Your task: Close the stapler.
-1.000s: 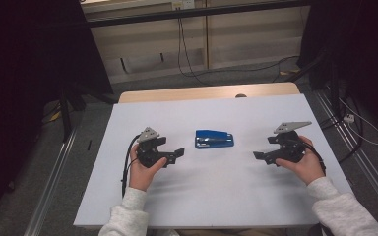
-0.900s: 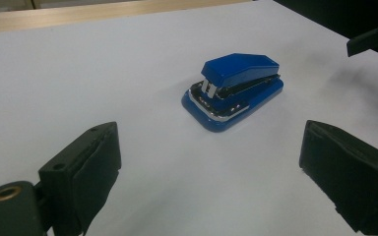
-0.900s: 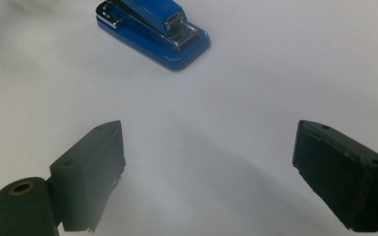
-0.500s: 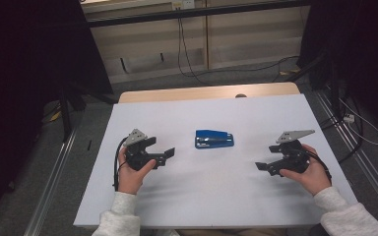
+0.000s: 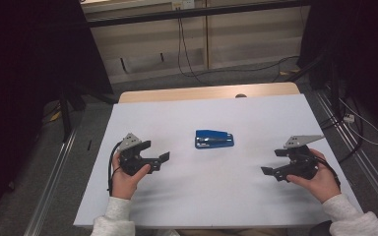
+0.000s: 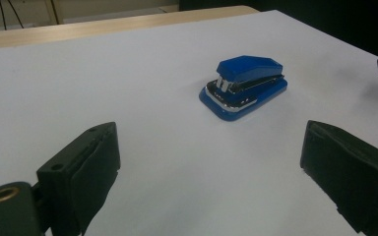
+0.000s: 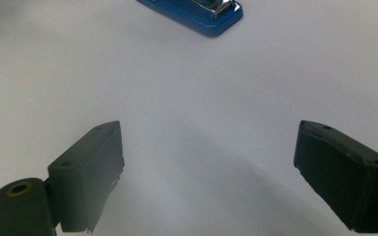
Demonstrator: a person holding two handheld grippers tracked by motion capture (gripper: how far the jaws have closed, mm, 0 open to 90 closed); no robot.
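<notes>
Since the frames of a second and half a second ago, both hands have drawn back toward the person and outward: the left gripper (image 5: 163,158) has slid away from the blue stapler (image 5: 214,138) toward the left and near edge of the table, and the right gripper (image 5: 269,171) has dropped back toward the near right corner. The stapler itself has not shifted.

At the left of the high view, the left hand (image 5: 124,176) holds its gripper low over the white tabletop (image 5: 187,201), jaws pointing right toward the middle, a black cable looping beside the wrist and the grey three-cornered plate on top. In the left gripper view its two black jaws stand wide apart with nothing between them but bare white surface; the stapler (image 6: 244,86) lies ahead of them and a little right, well apart.

The stapler rests flat near the middle of the table, closed, its long side running left to right, with a silver metal strip showing between its blue top and base.

At the right, the right hand (image 5: 319,178) holds its gripper pointing left, well apart from the stapler. In the right gripper view its jaws are likewise spread wide over bare tabletop, and one end of the stapler (image 7: 197,14) shows at the top edge.
</notes>
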